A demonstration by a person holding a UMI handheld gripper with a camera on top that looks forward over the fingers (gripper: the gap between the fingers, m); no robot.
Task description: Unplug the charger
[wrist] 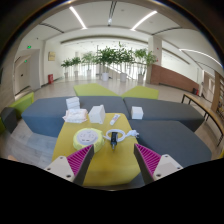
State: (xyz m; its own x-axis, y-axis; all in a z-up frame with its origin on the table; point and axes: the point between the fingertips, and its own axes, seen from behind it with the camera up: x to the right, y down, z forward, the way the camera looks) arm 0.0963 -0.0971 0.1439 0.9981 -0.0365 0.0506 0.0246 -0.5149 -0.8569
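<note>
A white power strip [118,135] lies on the yellow table [110,168] just beyond my fingers. A small dark charger with a black cable [113,140] sits at its near end. My gripper [113,160] is open and empty, its pink pads [81,160] spread wide to either side above the yellow tabletop. The charger is ahead of the fingers and apart from them, roughly on the line between them.
A round white-and-pink thing [86,140] lies left of the strip. White boxes [97,113] and tissue packs [75,116] stand farther back on the grey table parts [45,115]. Potted plants [110,58] line the far hall. A wooden bench [205,105] stands at the right.
</note>
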